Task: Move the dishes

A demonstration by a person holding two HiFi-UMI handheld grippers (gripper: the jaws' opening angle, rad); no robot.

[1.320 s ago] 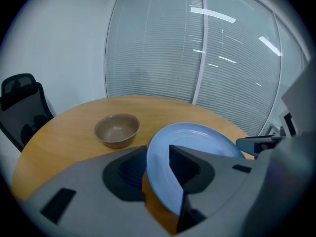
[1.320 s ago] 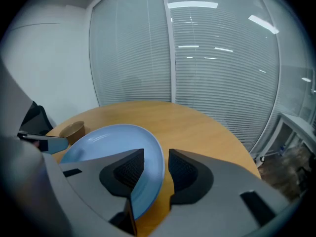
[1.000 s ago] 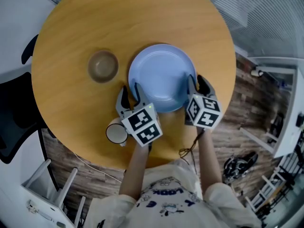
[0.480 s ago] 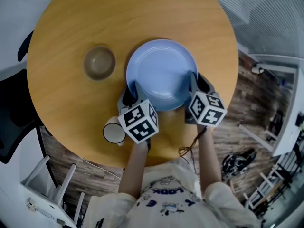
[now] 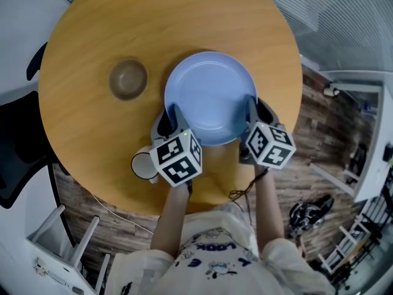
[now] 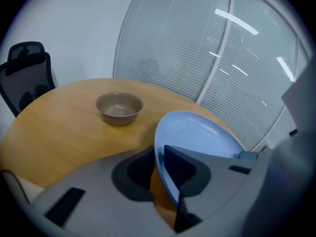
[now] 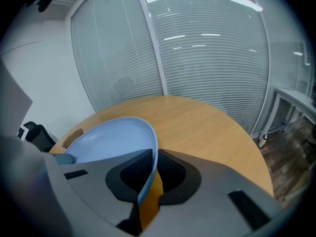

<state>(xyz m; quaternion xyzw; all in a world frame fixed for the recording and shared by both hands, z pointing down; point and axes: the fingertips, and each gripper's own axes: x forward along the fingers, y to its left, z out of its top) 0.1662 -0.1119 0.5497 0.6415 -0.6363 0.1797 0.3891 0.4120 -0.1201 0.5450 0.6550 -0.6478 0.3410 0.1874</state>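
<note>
The blue plate (image 5: 210, 97) is sitting right of centre on the round wooden table (image 5: 92, 35), toward its near edge, and both grippers are gripping its near rim. The left gripper (image 5: 169, 117) is pinching the near-left rim, one jaw above the plate (image 6: 197, 137) and one below. The right gripper (image 5: 256, 106) is clamping the near-right rim, its jaws narrowed tightly around the thin edge of the plate (image 7: 108, 137). Whether the plate is clear of the tabletop cannot be told.

A second ago both pairs of jaws were standing wide apart, straddling the rim. They have just been closing, and now the pads are pressing on it. The plate itself is lying where it was, and the bowl and mug are keeping their places too.

There is one plate, one brown bowl (image 5: 128, 78) and one white mug (image 5: 144, 166), with two grippers. The bowl is standing empty and apart, left of the plate. The mug is sitting at the near edge, just left of the left gripper's marker cube. A black office chair (image 6: 24, 78) is standing beyond the table's left side.
</note>
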